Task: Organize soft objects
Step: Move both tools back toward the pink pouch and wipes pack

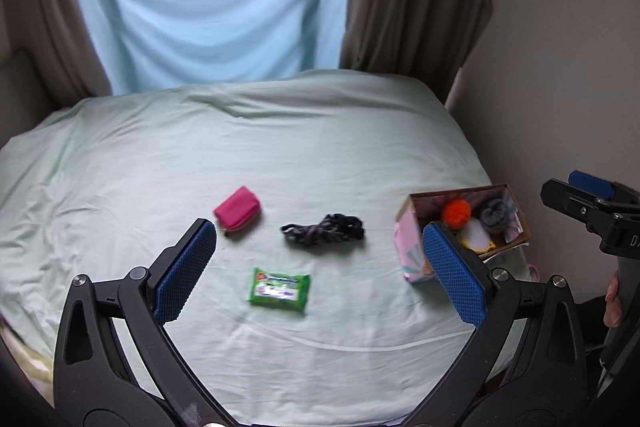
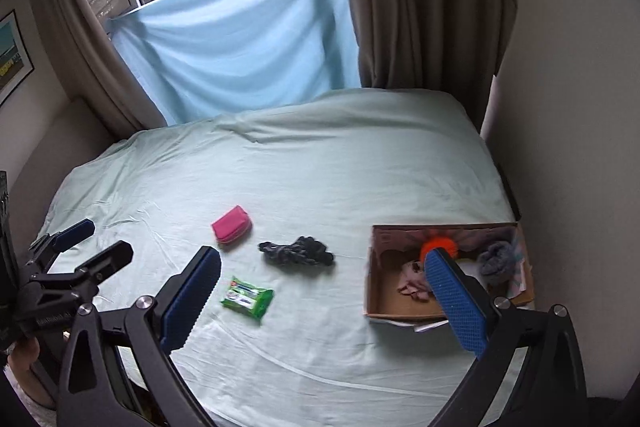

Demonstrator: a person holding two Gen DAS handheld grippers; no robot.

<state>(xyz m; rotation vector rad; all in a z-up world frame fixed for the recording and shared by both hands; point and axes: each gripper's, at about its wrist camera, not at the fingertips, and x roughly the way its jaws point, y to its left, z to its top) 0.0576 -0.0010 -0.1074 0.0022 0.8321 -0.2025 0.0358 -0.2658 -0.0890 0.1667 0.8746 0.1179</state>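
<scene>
Okay, my left gripper [image 1: 320,247] and right gripper [image 2: 324,269] both hang spread wide and empty above the bed [image 1: 280,147]. Nearest me lies the green wipes pack [image 1: 280,291]; beyond it the dark fabric bundle [image 1: 324,230], then the pink pouch [image 1: 238,207]. Right of the pack, the cardboard box [image 2: 374,291] holds an orange pompom [image 1: 456,211].
</scene>
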